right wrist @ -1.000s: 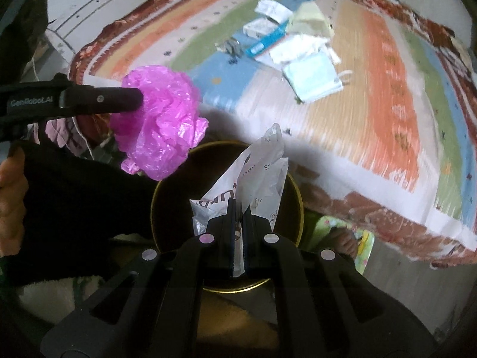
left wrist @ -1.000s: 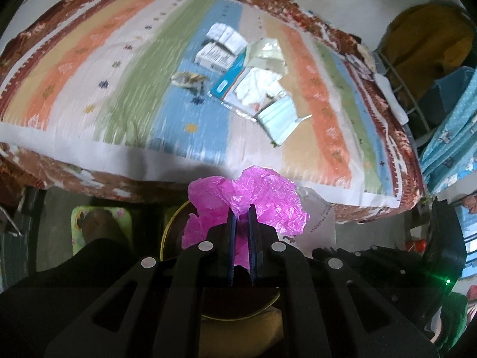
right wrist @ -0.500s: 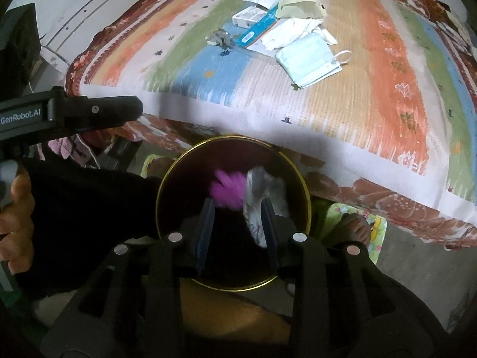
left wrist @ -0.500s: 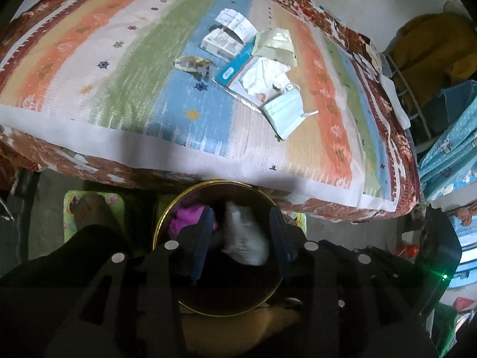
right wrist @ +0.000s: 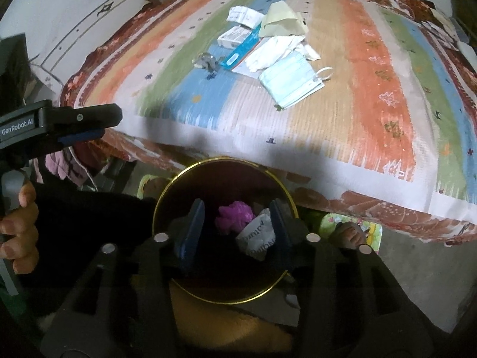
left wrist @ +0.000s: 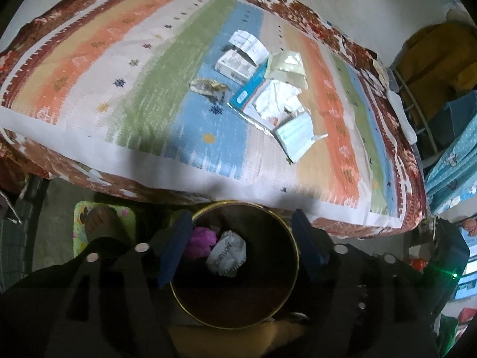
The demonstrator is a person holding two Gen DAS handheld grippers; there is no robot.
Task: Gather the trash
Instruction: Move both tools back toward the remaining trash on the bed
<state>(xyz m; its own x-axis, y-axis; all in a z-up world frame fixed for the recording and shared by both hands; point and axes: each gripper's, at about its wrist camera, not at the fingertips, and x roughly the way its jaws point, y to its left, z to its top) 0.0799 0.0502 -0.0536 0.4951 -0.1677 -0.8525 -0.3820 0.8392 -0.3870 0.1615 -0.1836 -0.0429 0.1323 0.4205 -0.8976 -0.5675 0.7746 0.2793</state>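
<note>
A dark bin with a gold rim point(left wrist: 293, 238) point(right wrist: 286, 191) stands below the bed's near edge. Inside lie a crumpled pink bag point(left wrist: 201, 240) point(right wrist: 235, 214) and a white printed bag point(left wrist: 228, 253) point(right wrist: 258, 235). My left gripper point(left wrist: 241, 235) is open and empty above the bin; it also shows at the left of the right wrist view point(right wrist: 98, 122). My right gripper point(right wrist: 237, 223) is open and empty above the bin. On the striped bedspread lie a blue face mask point(left wrist: 295, 134) point(right wrist: 290, 79), white tissue point(left wrist: 275, 100), a small white box point(left wrist: 234, 65), a folded receipt point(left wrist: 249, 43), a crumpled wrapper point(left wrist: 208, 88) and a pale packet point(left wrist: 287, 67).
The bed point(left wrist: 119, 89) fills the upper view, its edge just beyond the bin. A bare foot on a green patterned slipper point(left wrist: 98, 220) point(right wrist: 351, 235) is on the floor beside the bin. A rack with yellow and blue cloth point(left wrist: 432, 59) stands at the right.
Both grippers opened and dropped the pink bag and the white bag into the bin. The jaws have since spread wider, and both grippers have moved a little toward the bed.
</note>
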